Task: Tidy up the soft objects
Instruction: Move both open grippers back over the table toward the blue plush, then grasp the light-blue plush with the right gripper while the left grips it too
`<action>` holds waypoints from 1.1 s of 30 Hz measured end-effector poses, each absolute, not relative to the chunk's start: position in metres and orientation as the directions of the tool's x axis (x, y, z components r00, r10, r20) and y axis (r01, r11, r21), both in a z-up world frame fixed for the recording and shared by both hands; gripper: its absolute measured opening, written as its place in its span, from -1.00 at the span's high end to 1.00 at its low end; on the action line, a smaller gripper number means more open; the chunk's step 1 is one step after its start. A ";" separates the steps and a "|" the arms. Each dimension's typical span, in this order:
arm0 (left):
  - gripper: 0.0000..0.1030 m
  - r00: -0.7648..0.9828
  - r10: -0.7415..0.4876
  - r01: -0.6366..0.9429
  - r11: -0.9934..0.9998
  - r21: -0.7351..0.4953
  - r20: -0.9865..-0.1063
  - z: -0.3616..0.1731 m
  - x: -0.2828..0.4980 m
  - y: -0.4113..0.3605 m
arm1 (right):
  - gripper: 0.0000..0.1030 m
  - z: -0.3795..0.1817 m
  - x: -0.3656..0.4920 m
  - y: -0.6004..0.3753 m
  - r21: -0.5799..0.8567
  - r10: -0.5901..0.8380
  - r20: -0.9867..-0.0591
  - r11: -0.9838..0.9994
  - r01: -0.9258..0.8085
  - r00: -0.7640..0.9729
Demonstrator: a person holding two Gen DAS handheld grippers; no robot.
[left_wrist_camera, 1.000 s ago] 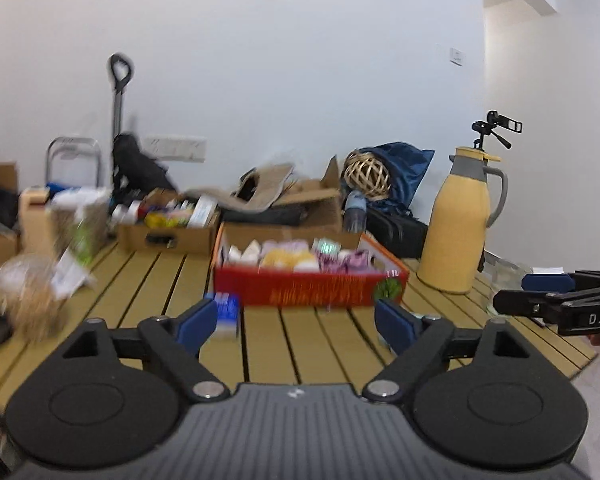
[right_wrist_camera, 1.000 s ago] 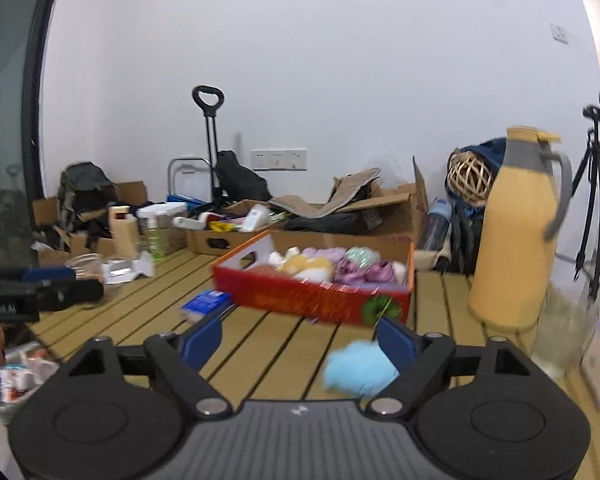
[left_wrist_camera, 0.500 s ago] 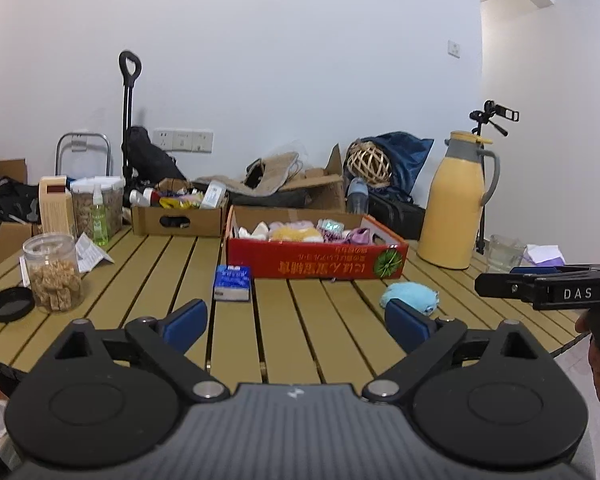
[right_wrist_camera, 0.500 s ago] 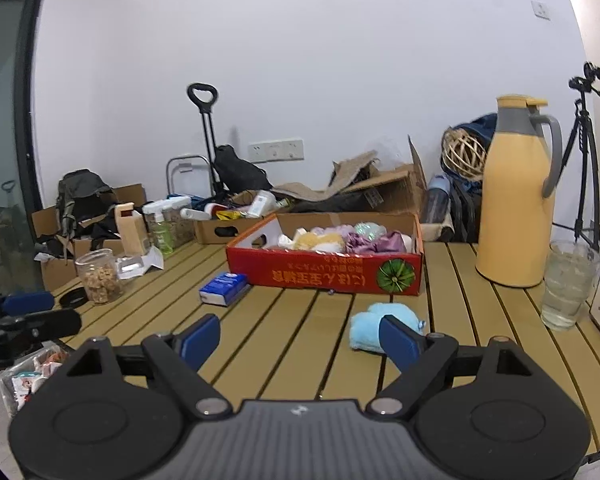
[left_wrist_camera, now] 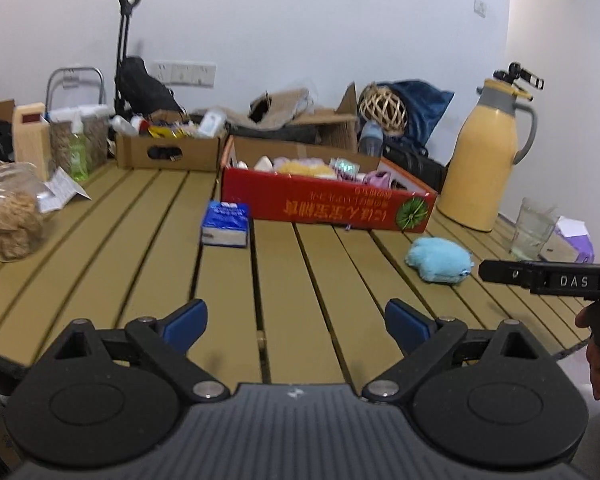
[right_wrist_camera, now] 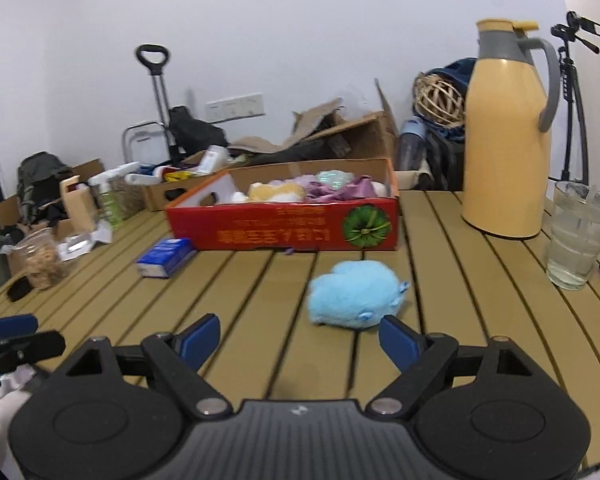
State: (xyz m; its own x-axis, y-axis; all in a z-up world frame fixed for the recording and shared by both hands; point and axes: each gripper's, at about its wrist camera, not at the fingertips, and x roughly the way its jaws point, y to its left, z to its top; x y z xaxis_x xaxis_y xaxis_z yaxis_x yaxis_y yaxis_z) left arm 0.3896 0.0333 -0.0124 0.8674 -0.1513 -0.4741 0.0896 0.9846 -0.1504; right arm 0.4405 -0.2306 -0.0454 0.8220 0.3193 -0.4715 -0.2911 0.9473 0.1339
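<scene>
Looking along my right hand-held gripper [right_wrist_camera: 300, 340], I see its blue pads spread wide with nothing between them, and the fluffy light-blue plush toy [right_wrist_camera: 354, 298] lies on the slatted wooden table [right_wrist_camera: 460, 280] just ahead of the right-side pad, a little off the centre line. My left hand-held gripper [left_wrist_camera: 296, 322] is also released and empty; its jaws were opening a moment ago, and only bare slats sit between the pads. From that side the plush toy [left_wrist_camera: 438, 260] lies off to the right, near the tip of the other gripper. The red cardboard box with a green starburst print [right_wrist_camera: 284, 232], already holding yellow, pink and mint soft things, stands farther back, apart from the toy. I judge the toy is what I must collect and put in that box. The risks as I see them: because the toy is off-centre, closing now could catch only fur at its edge, and it may slip out on the lift; a pad could also nudge it sideways across the smooth slats. The clear glass of water [right_wrist_camera: 580, 236] and the tall yellow thermos jug [right_wrist_camera: 504, 128] stand to the right, so a wide swing could knock them.
</scene>
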 end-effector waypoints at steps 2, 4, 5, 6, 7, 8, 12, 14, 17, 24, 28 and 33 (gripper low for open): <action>-0.88 0.859 -0.164 0.105 0.983 -0.148 -0.484 -0.014 0.408 0.025 | -0.65 -0.050 0.456 -0.234 0.139 0.306 -0.478 0.952 -0.273 0.823; -0.88 0.859 -0.188 0.138 0.981 -0.138 -0.477 -0.012 0.428 0.013 | -0.63 -0.054 0.474 -0.239 0.147 0.300 -0.483 0.954 -0.262 0.823; -0.87 0.857 -0.204 0.160 0.978 -0.132 -0.474 -0.011 0.441 0.005 | -0.63 -0.057 0.482 -0.241 0.155 0.301 -0.488 0.954 -0.257 0.820; -0.87 0.853 -0.222 0.184 0.975 -0.125 -0.473 -0.011 0.452 -0.002 | -0.60 -0.061 0.492 -0.244 0.177 0.308 -0.493 0.951 -0.253 0.814; -0.87 0.849 -0.243 0.212 0.970 -0.118 -0.470 -0.010 0.464 -0.009 | -0.53 -0.065 0.501 -0.247 0.204 0.315 -0.497 0.948 -0.244 0.809; -0.86 0.843 -0.258 0.230 0.966 -0.117 -0.471 -0.010 0.479 -0.017 | -0.46 -0.070 0.510 -0.250 0.227 0.317 -0.501 0.946 -0.231 0.805; -0.71 0.819 -0.305 0.270 0.952 -0.142 -0.486 -0.015 0.518 -0.032 | -0.23 -0.085 0.538 -0.256 0.292 0.346 -0.503 0.930 -0.221 0.792; -0.65 0.815 -0.319 0.259 0.948 -0.187 -0.485 -0.021 0.532 -0.033 | -0.04 -0.087 0.542 -0.254 0.350 0.483 -0.463 0.870 -0.347 0.743; -0.46 0.781 -0.354 0.251 0.932 -0.260 -0.515 -0.036 0.547 -0.031 | -0.11 -0.083 0.538 -0.256 0.337 0.462 -0.425 0.879 -0.338 0.778; 0.17 0.673 -0.506 0.313 0.856 -0.411 -0.540 -0.054 0.563 -0.049 | 0.21 -0.089 0.588 -0.243 0.386 0.494 -0.525 0.864 -0.324 0.693; 0.19 0.675 -0.520 0.327 0.847 -0.419 -0.523 -0.057 0.562 -0.050 | 0.29 -0.095 0.588 -0.242 0.410 0.507 -0.518 0.854 -0.320 0.689; 0.15 0.647 -0.549 0.301 0.821 -0.485 -0.529 -0.062 0.563 -0.042 | 0.29 -0.101 0.583 -0.240 0.410 0.518 -0.497 0.847 -0.338 0.696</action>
State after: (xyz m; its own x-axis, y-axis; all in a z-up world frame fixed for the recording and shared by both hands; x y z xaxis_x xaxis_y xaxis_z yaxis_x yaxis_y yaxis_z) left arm 0.5628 -0.0415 -0.0624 0.6469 -0.5493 -0.5290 0.3009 0.8212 -0.4849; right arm 0.5825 -0.2404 -0.1006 0.6961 0.5178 -0.4973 -0.3376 0.8474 0.4097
